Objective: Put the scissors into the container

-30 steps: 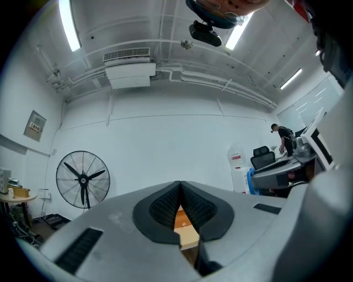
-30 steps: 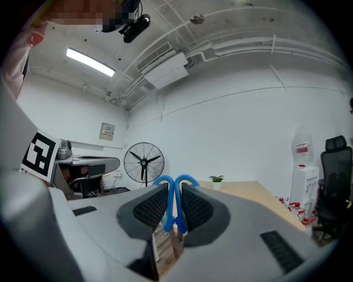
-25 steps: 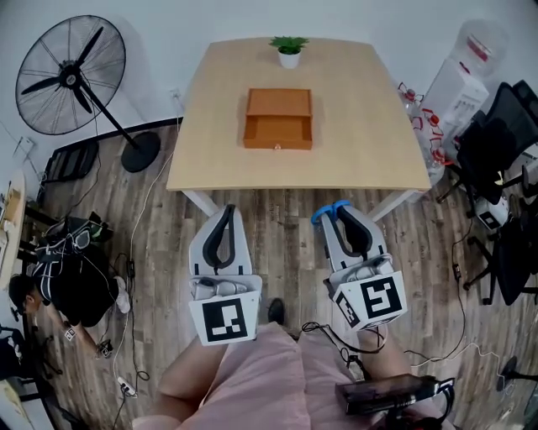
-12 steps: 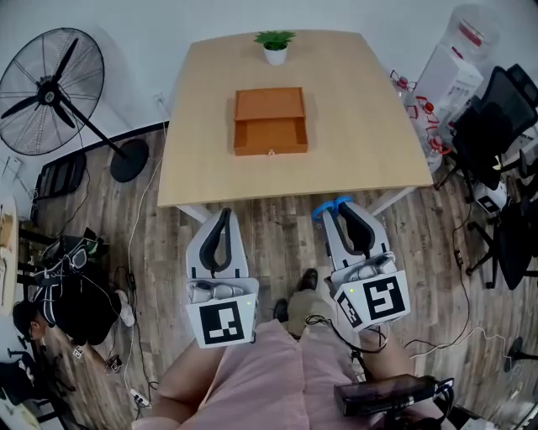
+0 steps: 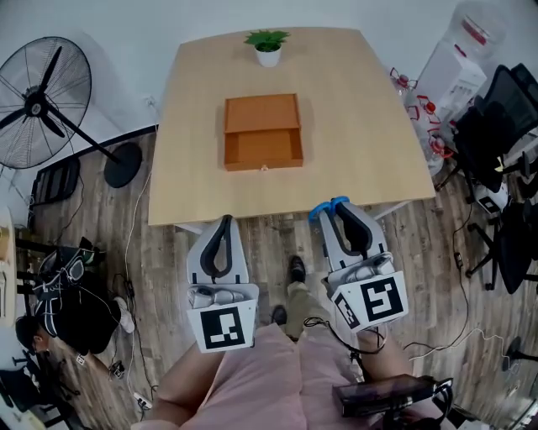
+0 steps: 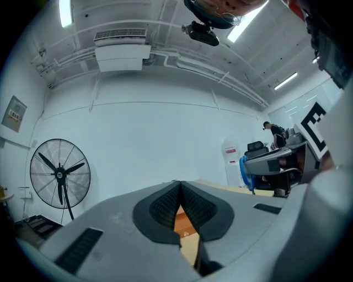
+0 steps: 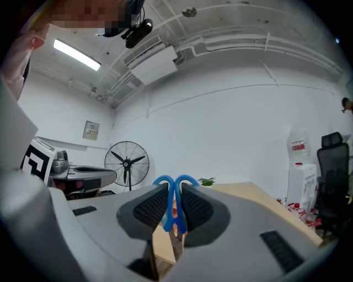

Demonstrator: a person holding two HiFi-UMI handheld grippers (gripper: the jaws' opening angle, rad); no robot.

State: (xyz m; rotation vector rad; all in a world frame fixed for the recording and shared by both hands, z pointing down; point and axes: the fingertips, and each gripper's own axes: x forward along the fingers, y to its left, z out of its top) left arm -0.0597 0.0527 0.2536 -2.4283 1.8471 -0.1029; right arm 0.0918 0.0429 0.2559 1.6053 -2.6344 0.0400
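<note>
Scissors (image 7: pixel 175 205) clamped in right hand-held gripper (image 5: pixel 336 213), container (image 5: pixel 261 131) well apart

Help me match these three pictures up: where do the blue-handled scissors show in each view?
Head view: blue-handled scissors just right of centre, at the right gripper's tip.
Left gripper view: only a blue handle loop, at mid-right.
Right gripper view: bottom centre, clamped between the jaws.
Shared landmark: black pedestal fan, on the left side in all three.

Wood-plank floor (image 5: pixel 273 239), white wall (image 5: pixel 126 25), light wooden table (image 5: pixel 361 109), standing fan (image 5: pixel 38 101), black office chairs (image 5: pixel 496 126).
</note>
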